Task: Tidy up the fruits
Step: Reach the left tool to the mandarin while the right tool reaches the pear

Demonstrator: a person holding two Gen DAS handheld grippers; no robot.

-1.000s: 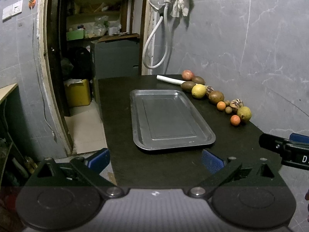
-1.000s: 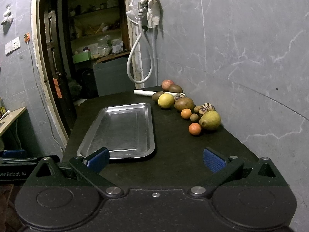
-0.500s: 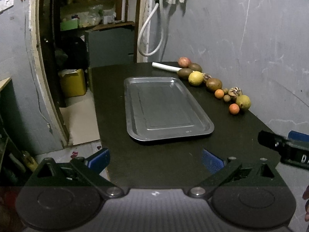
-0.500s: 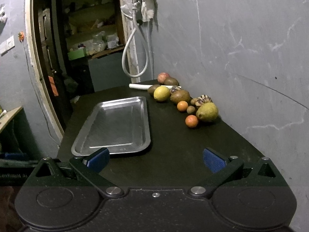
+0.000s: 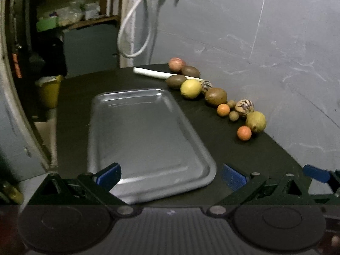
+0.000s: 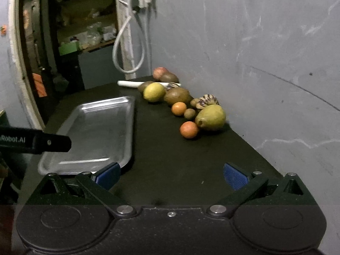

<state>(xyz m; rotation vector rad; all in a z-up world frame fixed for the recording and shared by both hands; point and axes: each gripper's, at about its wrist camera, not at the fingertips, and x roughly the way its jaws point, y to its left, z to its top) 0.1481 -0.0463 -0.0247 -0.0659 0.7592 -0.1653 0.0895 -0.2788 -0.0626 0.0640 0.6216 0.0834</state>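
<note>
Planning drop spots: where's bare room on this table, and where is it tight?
The tray holds nothing. Bare tabletop runs between the tray and the fruit row, widening toward the right gripper. It is crowded along the wall, where the fruit bunches up.

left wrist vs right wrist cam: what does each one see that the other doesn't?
Left wrist only: a yellow bin on the floor beyond the table's far left corner, and the right gripper's blue pad at the right edge.
Right wrist only: the left gripper's black body with "Robot.AI" lettering, poking in over the tray's near left corner.
Both: the empty metal tray, the row of fruit along the wall ending at the near orange, the white hose, and open jaws holding nothing.
</note>
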